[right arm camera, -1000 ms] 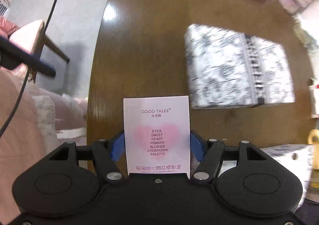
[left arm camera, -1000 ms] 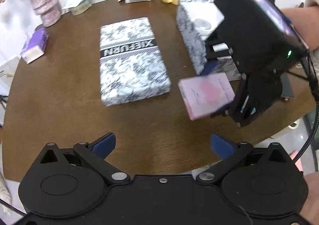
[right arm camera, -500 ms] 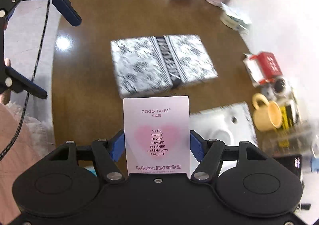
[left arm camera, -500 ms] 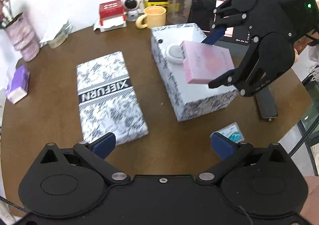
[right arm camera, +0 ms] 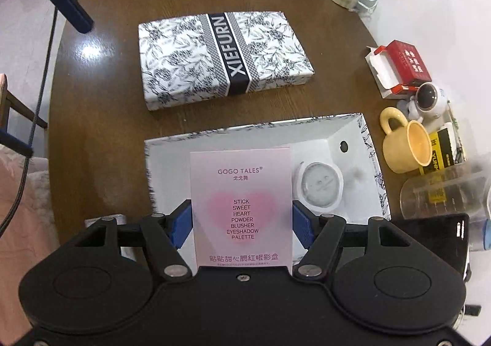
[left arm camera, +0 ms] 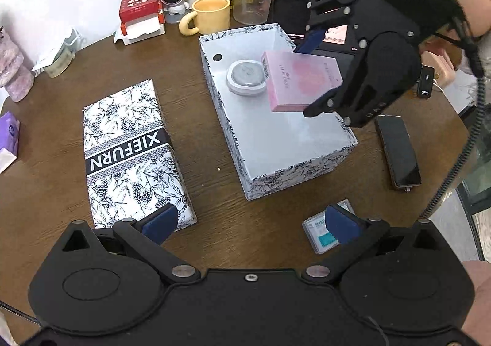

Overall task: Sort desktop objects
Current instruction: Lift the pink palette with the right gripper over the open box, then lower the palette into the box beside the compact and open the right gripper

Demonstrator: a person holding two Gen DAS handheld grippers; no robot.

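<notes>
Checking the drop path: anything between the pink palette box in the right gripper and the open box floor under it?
Nothing below the pink palette box but bare white floor of the open box; a round white compact sits beside it, per the left wrist view.

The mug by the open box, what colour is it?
The mug is pale yellow, clearest in the left wrist view.

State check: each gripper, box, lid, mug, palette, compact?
Left gripper: open, empty, over the table.
Right gripper: shut on the palette.
Palette: held above the box, not released.
Box: open, upright.
Compact: lying in the box.
Lid: off, flat on the table beside the box.
Mug: upright.
</notes>
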